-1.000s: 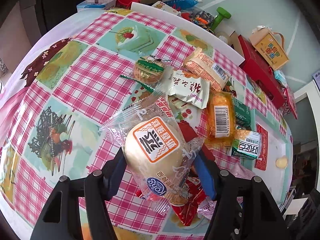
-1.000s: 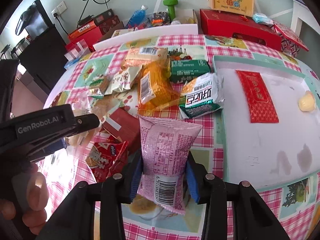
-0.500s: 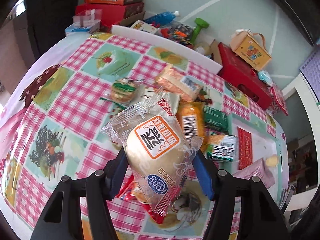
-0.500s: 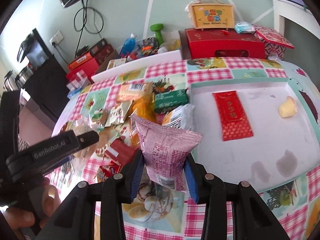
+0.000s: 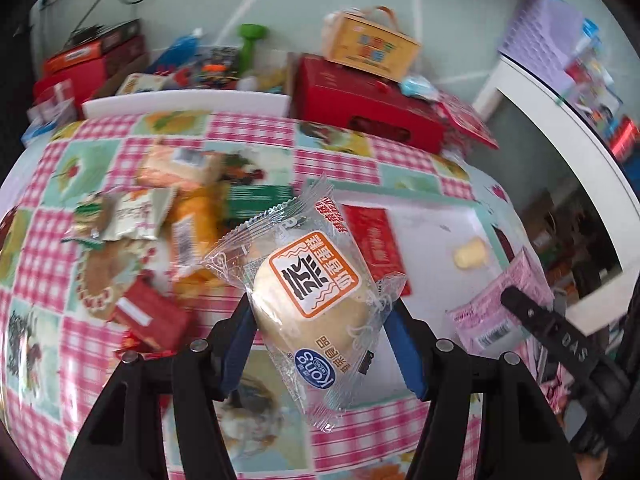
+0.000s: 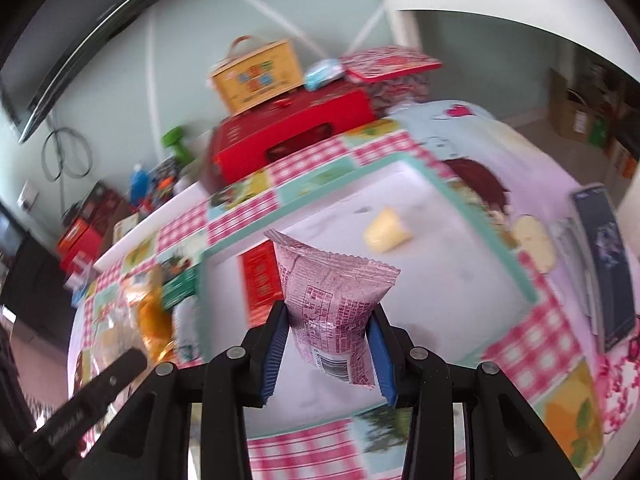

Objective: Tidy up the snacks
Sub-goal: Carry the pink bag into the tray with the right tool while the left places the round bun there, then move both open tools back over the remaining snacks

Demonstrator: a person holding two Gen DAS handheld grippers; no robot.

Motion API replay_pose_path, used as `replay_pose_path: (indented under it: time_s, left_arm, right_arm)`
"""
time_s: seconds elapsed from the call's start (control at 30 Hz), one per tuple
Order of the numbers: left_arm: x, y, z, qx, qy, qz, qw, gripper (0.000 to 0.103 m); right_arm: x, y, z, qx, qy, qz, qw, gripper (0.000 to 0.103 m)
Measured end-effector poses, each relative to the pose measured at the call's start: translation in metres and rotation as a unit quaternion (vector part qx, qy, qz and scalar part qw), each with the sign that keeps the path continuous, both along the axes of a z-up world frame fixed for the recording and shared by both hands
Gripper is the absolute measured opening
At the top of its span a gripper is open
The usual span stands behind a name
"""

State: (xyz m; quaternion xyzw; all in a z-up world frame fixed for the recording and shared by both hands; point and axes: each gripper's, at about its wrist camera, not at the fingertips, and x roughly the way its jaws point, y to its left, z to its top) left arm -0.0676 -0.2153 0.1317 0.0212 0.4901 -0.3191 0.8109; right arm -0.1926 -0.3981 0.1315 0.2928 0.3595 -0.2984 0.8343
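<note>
My left gripper [image 5: 320, 320] is shut on a clear-wrapped bun with an orange label [image 5: 308, 284], held above the checked tablecloth. My right gripper [image 6: 328, 320] is shut on a pink snack packet [image 6: 332, 292], held above the white tray [image 6: 460, 276]; the packet also shows in the left wrist view [image 5: 496, 308]. The tray [image 5: 432, 216] holds a red packet [image 5: 372, 236] and a small yellow snack [image 5: 470, 253]. A pile of loose snacks [image 5: 180, 216] lies left of the tray.
A red box [image 6: 292, 144] with a yellow carry box [image 6: 256, 76] on it stands beyond the table's far edge. A dark flat packet [image 6: 604, 264] lies right of the tray. Boxes and bottles [image 5: 192, 56] crowd the back left. White furniture [image 5: 560, 120] stands at the right.
Both grippers have lifted and swung right, from over the snack pile to over the white tray, each still holding its packet.
</note>
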Motion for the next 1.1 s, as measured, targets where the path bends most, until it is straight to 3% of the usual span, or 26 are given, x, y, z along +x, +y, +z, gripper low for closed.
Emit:
replay_pose_path:
  time_s: [0.2,0.37,0.47,0.53,0.57,0.73,0.8,0.93,1.1]
  left_arm:
    - [-0.023,-0.042,-0.001,0.002,-0.030,-0.059,0.9978,0.065]
    - [-0.034,-0.065,-0.009,0.005,-0.050,-0.087,0.9949,0.065]
    - [-0.034,-0.074,-0.020,0.012,-0.036,-0.100,0.9943,0.073]
    - [-0.034,-0.077,-0.026,0.023,-0.032,-0.100,0.9942,0.076]
    - [-0.034,-0.077,-0.027,0.027,-0.036,-0.100,0.9940,0.077]
    - [-0.028,-0.072,-0.026,0.027,-0.032,-0.088,0.9952,0.089]
    - [-0.023,-0.068,-0.028,0.029,-0.027,-0.072,0.9967,0.095]
    - [-0.014,-0.059,-0.032,0.055,-0.042,-0.036,0.9969,0.098]
    - [-0.002,-0.044,-0.028,0.054,-0.060,-0.005,0.9967,0.098]
  right_arm:
    - [-0.029,-0.036,-0.004,-0.003,0.014,-0.065,0.998,0.042]
    - [-0.032,-0.051,-0.018,0.005,0.026,-0.081,0.996,0.042]
    - [-0.029,-0.055,-0.024,0.009,0.020,-0.082,0.996,0.044]
    - [-0.029,-0.058,-0.028,0.019,0.013,-0.085,0.996,0.054]
    - [-0.029,-0.060,-0.031,0.025,0.013,-0.086,0.996,0.066]
    - [-0.029,-0.062,-0.037,0.036,0.018,-0.093,0.995,0.077]
    - [-0.027,-0.063,-0.041,0.040,0.025,-0.092,0.995,0.091]
    - [-0.019,-0.058,-0.043,0.032,0.032,-0.072,0.996,0.103]
    - [-0.009,-0.048,-0.041,0.009,0.044,-0.050,0.998,0.103]
